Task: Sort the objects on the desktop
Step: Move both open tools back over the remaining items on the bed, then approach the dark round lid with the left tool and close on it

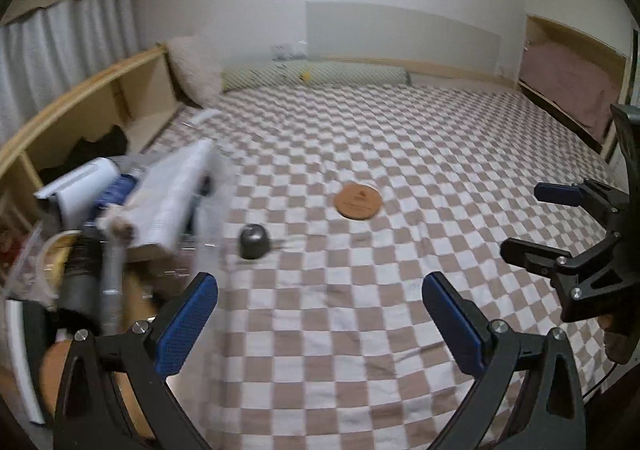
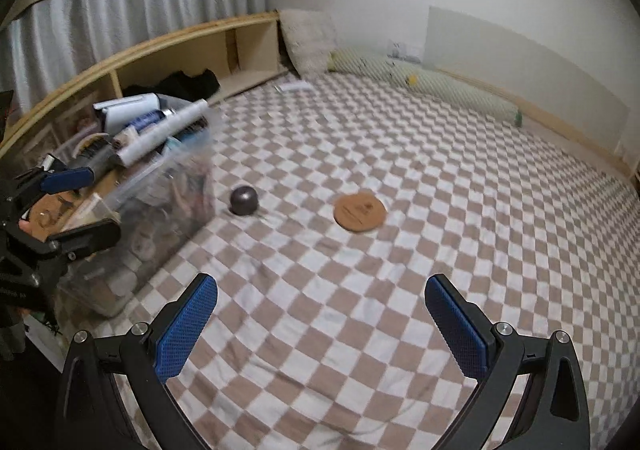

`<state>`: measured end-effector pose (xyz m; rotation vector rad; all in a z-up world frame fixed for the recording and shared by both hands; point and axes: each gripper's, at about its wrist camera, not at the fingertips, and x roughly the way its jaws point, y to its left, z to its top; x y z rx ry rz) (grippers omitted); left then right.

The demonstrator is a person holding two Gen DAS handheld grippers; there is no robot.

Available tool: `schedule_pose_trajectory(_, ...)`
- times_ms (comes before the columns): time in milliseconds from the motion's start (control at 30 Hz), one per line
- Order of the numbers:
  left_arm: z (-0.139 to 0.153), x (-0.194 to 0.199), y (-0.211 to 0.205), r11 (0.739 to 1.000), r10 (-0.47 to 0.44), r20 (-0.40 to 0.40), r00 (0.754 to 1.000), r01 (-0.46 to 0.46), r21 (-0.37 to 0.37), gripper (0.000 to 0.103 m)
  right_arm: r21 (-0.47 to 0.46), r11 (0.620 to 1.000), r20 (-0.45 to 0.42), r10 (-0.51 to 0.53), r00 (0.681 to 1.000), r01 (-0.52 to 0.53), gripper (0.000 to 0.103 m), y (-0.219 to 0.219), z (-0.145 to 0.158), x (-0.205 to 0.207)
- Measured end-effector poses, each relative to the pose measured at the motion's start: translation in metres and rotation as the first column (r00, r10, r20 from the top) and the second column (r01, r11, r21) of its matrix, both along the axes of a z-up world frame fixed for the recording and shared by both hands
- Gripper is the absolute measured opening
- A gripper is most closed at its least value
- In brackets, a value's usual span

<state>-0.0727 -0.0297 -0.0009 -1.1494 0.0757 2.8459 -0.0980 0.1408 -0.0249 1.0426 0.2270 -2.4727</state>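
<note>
A round brown cork coaster (image 1: 357, 201) lies flat on the checked bedspread; it also shows in the right wrist view (image 2: 360, 214). A small dark round object (image 1: 254, 241) sits left of it, beside a clear plastic bin (image 2: 160, 206) packed with several items. It also shows in the right wrist view (image 2: 244, 201). My left gripper (image 1: 320, 324) is open and empty, above the spread short of both objects. My right gripper (image 2: 322, 326) is open and empty too. It shows at the right edge of the left wrist view (image 1: 536, 218). The left gripper shows over the bin in the right wrist view (image 2: 86, 202).
A low wooden shelf (image 2: 168, 62) with dark cloth in it runs along the left. A fluffy pillow (image 2: 308, 38) and a long green bolster (image 2: 424, 88) lie at the far wall. The checked bedspread (image 2: 460, 210) stretches wide to the right.
</note>
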Motion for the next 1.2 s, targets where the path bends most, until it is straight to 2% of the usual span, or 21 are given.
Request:
schedule_pose_trajectory(133,-0.019,-0.024,0.013,1.000,-0.024,0.029,0.999,0.024,0.014,0.103,0.027,0.999,0.025,-0.030,0.999,0.029,0.103,0.007,-0.013,-0.008)
schedule_pose_trajectory(267,-0.041,-0.055,0.019,1.000,-0.009,0.050,0.999,0.009,-0.006,0.103,0.062,0.997,0.045,-0.057,0.997,0.054,0.103,0.009,-0.028,-0.019)
schedule_pose_trajectory(400,-0.067,-0.094,0.017,0.996,0.065,0.049,0.997,-0.061,-0.068,0.103,0.093,0.994,0.068,-0.062,0.996,0.055,0.103,0.008,-0.042,-0.029)
schedule_pose_trajectory(533,-0.095,-0.132,0.007,0.979,0.177,0.069,0.982,-0.169,-0.112,0.102,0.127,0.991,0.085,-0.059,0.995,0.048,0.103,0.010,-0.053,-0.032)
schedule_pose_trajectory(667,-0.128,-0.158,-0.005,0.959,0.267,0.094,0.959,-0.255,-0.124,0.102,0.145,0.988,0.108,-0.064,0.992,0.048,0.103,0.013,-0.063,-0.037)
schedule_pose_trajectory(767,-0.158,-0.174,-0.012,0.949,0.302,0.139,0.943,-0.285,-0.131,0.102,0.147,0.988,0.138,-0.065,0.988,0.044,0.103,0.015,-0.072,-0.042)
schedule_pose_trajectory(867,-0.177,-0.182,-0.014,0.937,0.334,0.148,0.931,-0.310,-0.163,0.102,0.156,0.987,0.162,-0.062,0.985,0.037,0.103,0.015,-0.081,-0.047)
schedule_pose_trajectory(1000,-0.195,-0.189,-0.026,0.885,0.451,0.130,0.883,-0.423,-0.195,0.102,0.164,0.986,0.183,-0.062,0.981,0.031,0.103,0.011,-0.089,-0.054)
schedule_pose_trajectory(1200,-0.214,-0.206,-0.047,0.831,0.553,0.153,0.819,-0.531,-0.163,0.102,0.159,0.987,0.209,-0.061,0.976,0.027,0.103,0.004,-0.096,-0.065)
